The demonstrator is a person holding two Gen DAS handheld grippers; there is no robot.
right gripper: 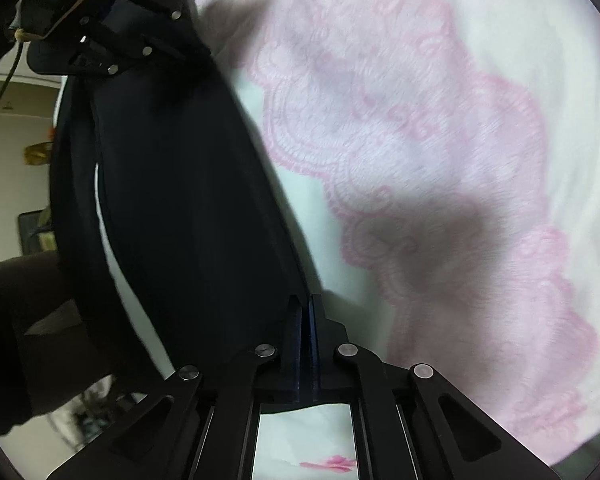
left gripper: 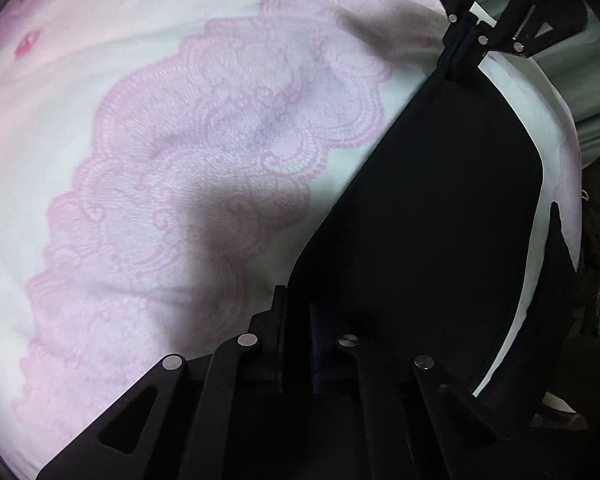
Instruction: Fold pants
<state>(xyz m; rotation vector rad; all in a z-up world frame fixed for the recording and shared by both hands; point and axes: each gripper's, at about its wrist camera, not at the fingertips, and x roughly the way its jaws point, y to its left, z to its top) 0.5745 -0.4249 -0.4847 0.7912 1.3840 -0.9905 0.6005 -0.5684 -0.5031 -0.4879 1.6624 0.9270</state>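
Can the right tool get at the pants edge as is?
Likely yes, it seems already there: the right tool is shut at the edge of the dark pants on the pink-patterned sheet, nothing between. The left tool is shut at the far end.

A home bedroom. A white sheet [left gripper: 148, 92] with pink lace print covers the bed. Cream walls [right gripper: 4, 152] show beyond.

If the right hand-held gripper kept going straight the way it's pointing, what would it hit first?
The black pants: the right hand-held gripper is already shut on their edge. Pushed further, it would likely press that fabric into the pink-patterned sheet directly beneath, though how close the sheet lies is unclear.
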